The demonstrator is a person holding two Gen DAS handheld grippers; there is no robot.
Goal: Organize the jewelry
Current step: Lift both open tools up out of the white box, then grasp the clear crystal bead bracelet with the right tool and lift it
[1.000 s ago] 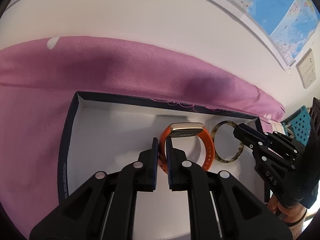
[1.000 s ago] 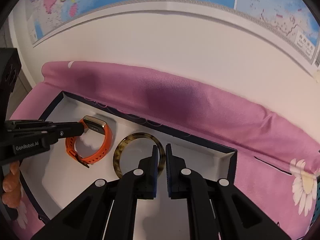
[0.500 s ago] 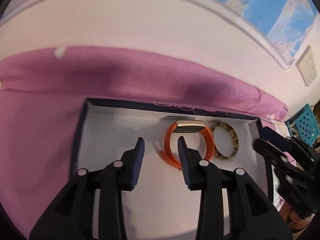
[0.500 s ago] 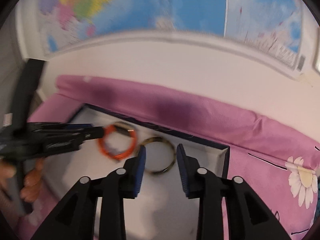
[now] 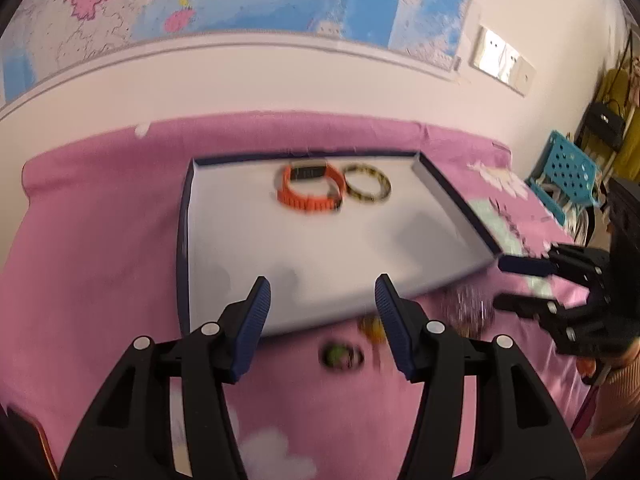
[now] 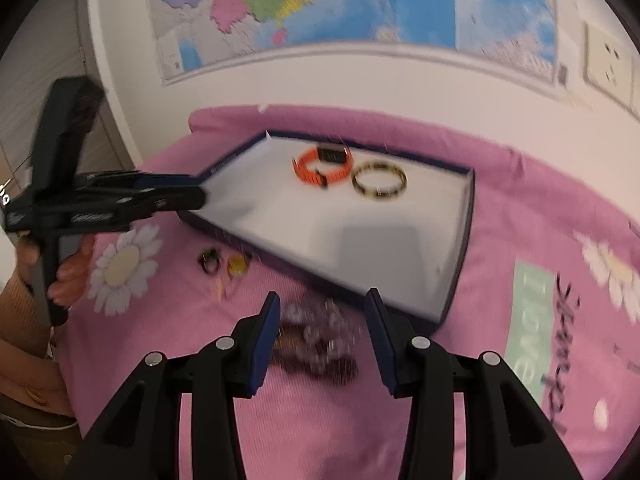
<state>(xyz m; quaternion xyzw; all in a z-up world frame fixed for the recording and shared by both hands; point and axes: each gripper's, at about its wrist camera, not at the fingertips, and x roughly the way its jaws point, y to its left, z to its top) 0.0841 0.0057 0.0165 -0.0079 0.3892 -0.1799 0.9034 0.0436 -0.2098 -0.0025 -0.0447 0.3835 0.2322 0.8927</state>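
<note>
Both grippers are opening and hold nothing. The left gripper (image 5: 322,300) fingers spread over the tray (image 5: 188,216) near edge; the right gripper (image 6: 322,312) fingers flank a blurred beaded bracelet (image 6: 316,340) without touching it. The orange watch (image 6: 322,166) and bangle (image 6: 380,186) lie inside the tray.

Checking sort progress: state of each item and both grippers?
Orange watch: in tray, resting free.
Tortoiseshell bangle: in tray beside watch.
Tray: open, on pink cloth.
Beaded bracelet: on cloth, outside tray.
Small rings: on cloth, outside tray.
Left gripper: jaws opening, empty.
Right gripper: jaws opening, empty, above bracelet.
</note>
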